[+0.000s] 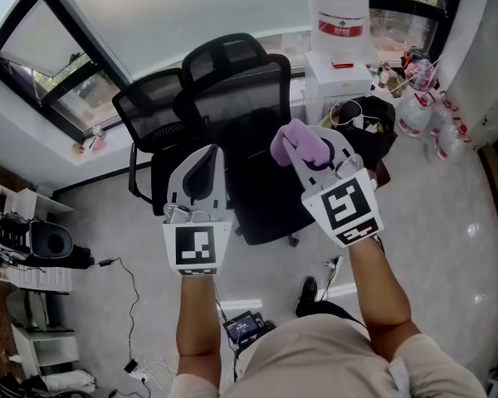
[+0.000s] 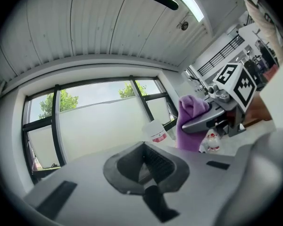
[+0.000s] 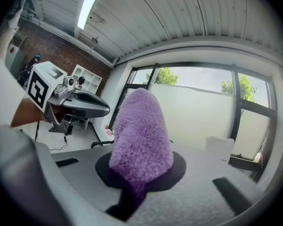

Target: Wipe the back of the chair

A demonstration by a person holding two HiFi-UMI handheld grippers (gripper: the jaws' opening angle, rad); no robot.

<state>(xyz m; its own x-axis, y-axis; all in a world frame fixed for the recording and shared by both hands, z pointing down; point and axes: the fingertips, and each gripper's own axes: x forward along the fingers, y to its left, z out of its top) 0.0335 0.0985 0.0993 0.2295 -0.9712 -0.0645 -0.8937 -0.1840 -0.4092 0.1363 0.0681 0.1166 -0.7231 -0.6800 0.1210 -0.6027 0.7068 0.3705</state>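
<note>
A black mesh office chair (image 1: 242, 98) stands in front of me, its backrest toward the window. My right gripper (image 1: 314, 152) is held above the chair's seat, shut on a fluffy purple cloth (image 1: 296, 143) that bunches out past the fingertips. In the right gripper view the purple cloth (image 3: 140, 135) fills the middle and hides the chair. My left gripper (image 1: 202, 167) hovers beside it at the chair's left side, jaws together with nothing in them. The left gripper view shows the purple cloth (image 2: 189, 121) in the right gripper (image 2: 208, 118) over to its right.
A second black mesh chair (image 1: 148, 106) stands behind on the left. A water jug (image 1: 339, 11) sits on a white dispenser (image 1: 340, 75), with a black bin (image 1: 371, 124) and bottles (image 1: 415, 114) at the right. White shelves (image 1: 35, 251) and floor cables (image 1: 129, 305) lie at the left.
</note>
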